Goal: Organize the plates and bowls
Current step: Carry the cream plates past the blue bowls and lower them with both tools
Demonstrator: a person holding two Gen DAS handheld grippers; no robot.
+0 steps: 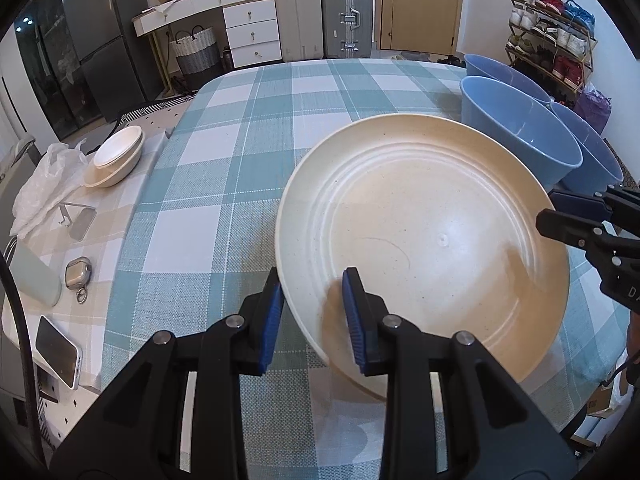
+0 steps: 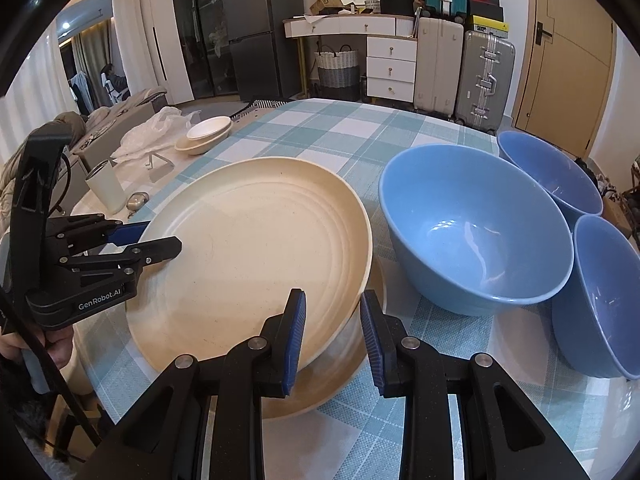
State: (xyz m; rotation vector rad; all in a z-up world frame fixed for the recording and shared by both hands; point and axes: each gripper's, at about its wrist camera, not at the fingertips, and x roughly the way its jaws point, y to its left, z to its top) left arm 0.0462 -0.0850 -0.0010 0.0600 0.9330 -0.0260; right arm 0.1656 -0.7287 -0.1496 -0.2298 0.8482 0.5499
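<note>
Checked tablecloth (image 2: 340,128): both tongs pinch cream plate (image 2: 256,248); blue bowls (image 2: 476,236) beside.

Speckled matt cream plate (image 1: 420,232) (ridged rings) — glossy blue bowls (image 2: 476,228) on a woven checked tablecloth (image 1: 224,184).

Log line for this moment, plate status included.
left gripper: shut on cream plate | right gripper: shut on cream plate | plate above second plate | blue bowls beside
</note>
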